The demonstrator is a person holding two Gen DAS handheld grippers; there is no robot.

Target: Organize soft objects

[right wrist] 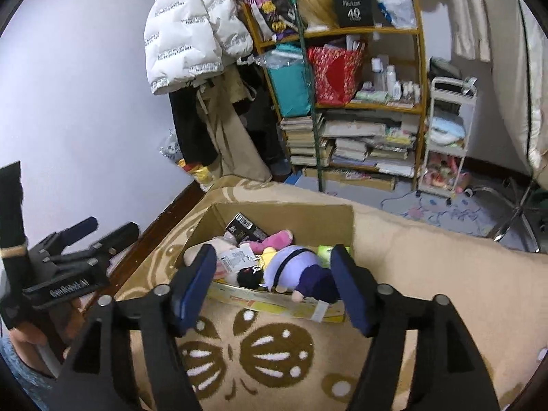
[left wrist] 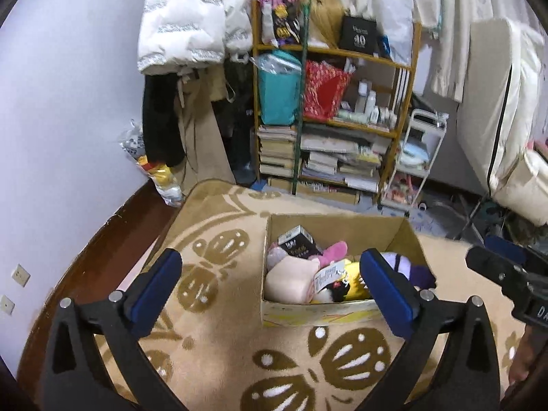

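Observation:
An open cardboard box (left wrist: 346,228) (right wrist: 291,210) stands on a beige patterned blanket. It holds several soft toys: a purple-and-navy plush doll (right wrist: 301,272) (left wrist: 407,265) draped over the near rim, a pink plush (right wrist: 277,239) (left wrist: 334,251), a cream plush (left wrist: 291,281) and a black carton (right wrist: 245,228) (left wrist: 297,241). My left gripper (left wrist: 272,282) is open and empty, just short of the box. My right gripper (right wrist: 274,279) is open and empty, its fingers either side of the purple doll, above the near rim.
The beige blanket (left wrist: 212,352) (right wrist: 428,274) covers the bed; its dark wooden edge (left wrist: 89,260) runs along the left by the wall. Beyond stand a crowded yellow shelf (left wrist: 328,109) (right wrist: 352,102), hanging jackets (left wrist: 191,24) and a white trolley (right wrist: 448,144).

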